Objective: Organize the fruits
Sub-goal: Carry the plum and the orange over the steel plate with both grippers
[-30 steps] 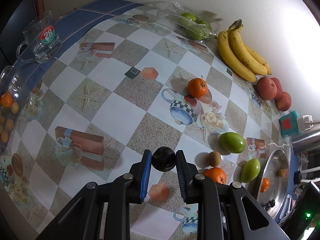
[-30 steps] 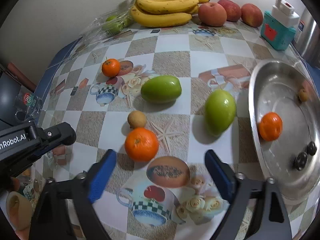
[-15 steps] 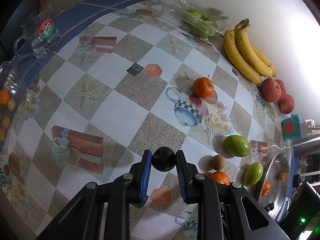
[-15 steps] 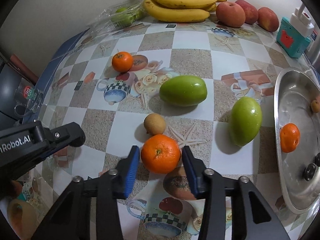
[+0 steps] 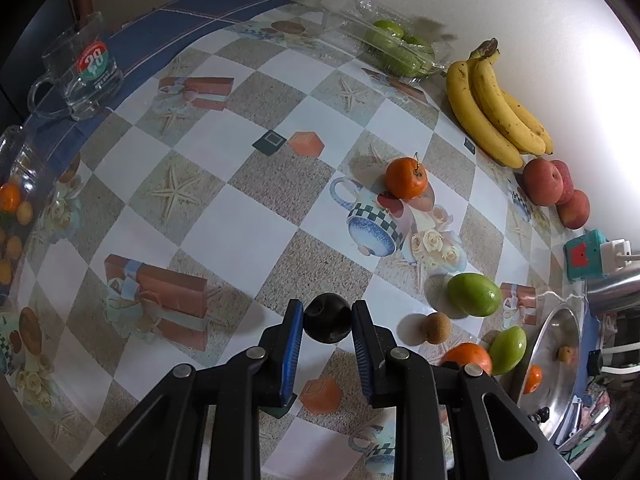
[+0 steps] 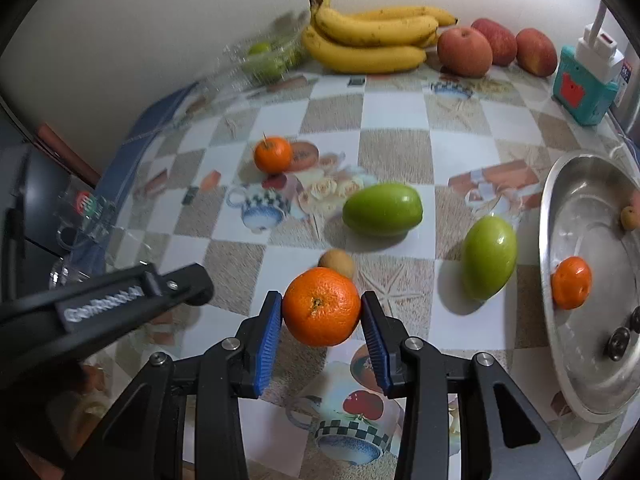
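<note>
Glass mug (image 5: 82, 76) label reads "28". Right tongs (image 6: 322, 314) pinching orange (image 6: 322, 306), navel facing cam, above bench (image 6: 396, 116). Left tongs (image 5: 327, 322) pinching dark round fruit (image 5: 327, 318).

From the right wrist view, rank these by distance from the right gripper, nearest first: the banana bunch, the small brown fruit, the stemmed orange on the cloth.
1. Small brown fruit, just behind the right gripper.
2. Stemmed orange, mid-table, to the left.
3. Banana bunch, against the back wall.
</note>
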### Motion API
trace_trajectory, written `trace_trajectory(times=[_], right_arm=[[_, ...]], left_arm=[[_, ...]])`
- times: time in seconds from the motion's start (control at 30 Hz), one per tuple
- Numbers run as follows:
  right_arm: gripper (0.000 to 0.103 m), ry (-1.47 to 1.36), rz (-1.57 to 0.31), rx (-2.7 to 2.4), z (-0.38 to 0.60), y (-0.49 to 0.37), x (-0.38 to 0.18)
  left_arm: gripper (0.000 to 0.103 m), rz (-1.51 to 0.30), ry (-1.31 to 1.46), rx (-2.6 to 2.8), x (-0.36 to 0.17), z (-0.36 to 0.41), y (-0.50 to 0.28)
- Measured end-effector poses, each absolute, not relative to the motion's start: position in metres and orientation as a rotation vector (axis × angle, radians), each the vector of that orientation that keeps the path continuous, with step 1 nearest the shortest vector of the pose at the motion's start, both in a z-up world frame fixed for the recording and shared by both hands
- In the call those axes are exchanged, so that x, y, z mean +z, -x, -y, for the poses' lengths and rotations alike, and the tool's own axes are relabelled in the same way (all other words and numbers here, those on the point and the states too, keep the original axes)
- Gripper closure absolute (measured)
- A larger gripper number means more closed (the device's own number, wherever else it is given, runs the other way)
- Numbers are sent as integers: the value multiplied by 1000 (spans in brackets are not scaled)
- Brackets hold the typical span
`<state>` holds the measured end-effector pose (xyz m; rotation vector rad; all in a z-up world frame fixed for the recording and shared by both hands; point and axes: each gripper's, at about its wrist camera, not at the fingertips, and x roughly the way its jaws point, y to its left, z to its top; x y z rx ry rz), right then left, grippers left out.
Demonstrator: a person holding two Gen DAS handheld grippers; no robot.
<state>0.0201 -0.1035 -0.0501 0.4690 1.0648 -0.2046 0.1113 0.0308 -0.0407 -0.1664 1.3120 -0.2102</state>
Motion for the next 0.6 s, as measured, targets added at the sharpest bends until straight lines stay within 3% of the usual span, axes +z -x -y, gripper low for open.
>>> trace_trajectory(times=[0.6], right_arm=[[62, -503, -1000, -346, 154, 4, -27]], left_arm=[[76, -1254, 35, -245, -27, 16, -112]])
